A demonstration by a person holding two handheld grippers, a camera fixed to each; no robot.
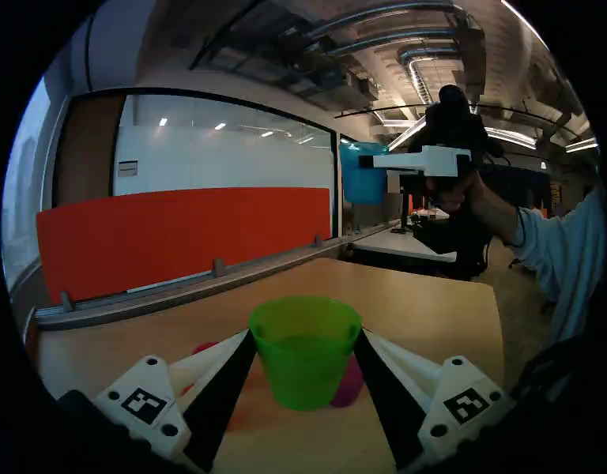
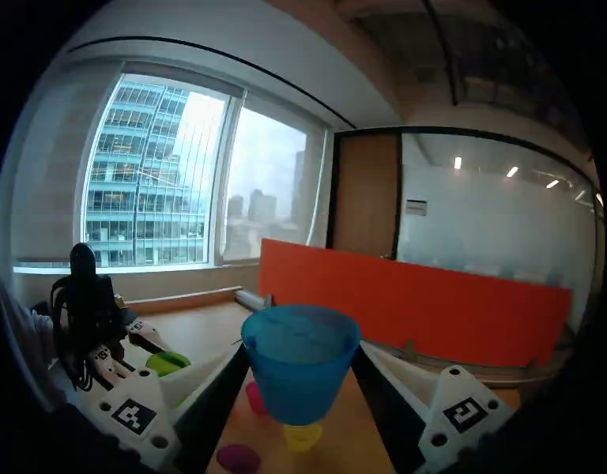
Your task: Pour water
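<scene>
Left gripper (image 1: 303, 341): jaws clamped on green cup (image 1: 305, 363), upright, low over the table's (image 1: 438, 304) near edge, likely the receiver. Right gripper (image 2: 301, 354): jaws grip blue cup (image 2: 299, 379), raised, level, seemingly poised to tip.

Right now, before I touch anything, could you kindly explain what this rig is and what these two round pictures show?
There is no robot: a person holds a two-finger gripper in each hand, and a fisheye camera rides on each. The left gripper view looks along the left gripper, shut on a translucent green plastic cup over the light wooden table. The right gripper view looks along the right gripper, shut on a translucent blue plastic cup held high. A small yellow plastic cup stands on the table below it.
</scene>
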